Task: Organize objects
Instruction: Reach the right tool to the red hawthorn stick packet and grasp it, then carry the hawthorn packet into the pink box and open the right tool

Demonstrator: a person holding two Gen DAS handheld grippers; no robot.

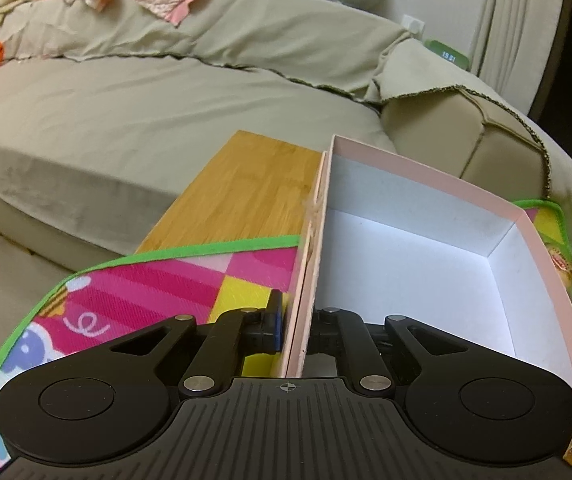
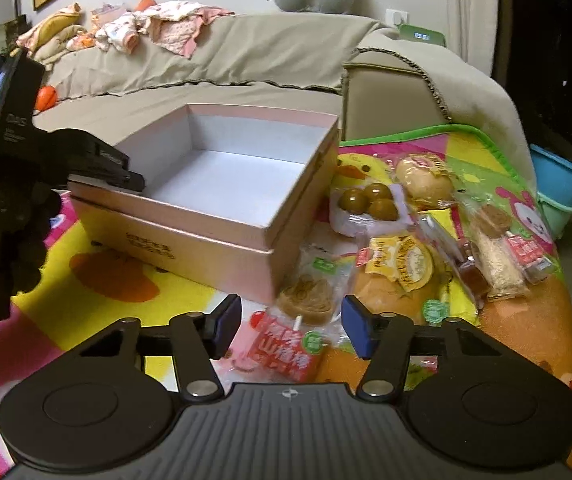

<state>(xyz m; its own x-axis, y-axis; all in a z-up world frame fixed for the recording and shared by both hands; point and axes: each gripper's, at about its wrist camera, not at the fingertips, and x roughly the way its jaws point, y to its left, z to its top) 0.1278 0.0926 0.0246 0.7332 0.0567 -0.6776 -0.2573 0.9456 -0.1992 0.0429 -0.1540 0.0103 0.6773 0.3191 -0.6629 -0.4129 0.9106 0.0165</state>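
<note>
Left claw (image 1: 294, 330) astride box wall (image 1: 306, 280), clamped.

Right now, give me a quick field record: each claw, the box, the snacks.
left claw: shut on the near wall of the pink box
right claw: open, holding nothing, over the red snack packet
box contents: nothing visible inside
snacks: wrapped buns, brown balls pack and other packets lie on the play mat, right of the box
behind: sofa
</note>
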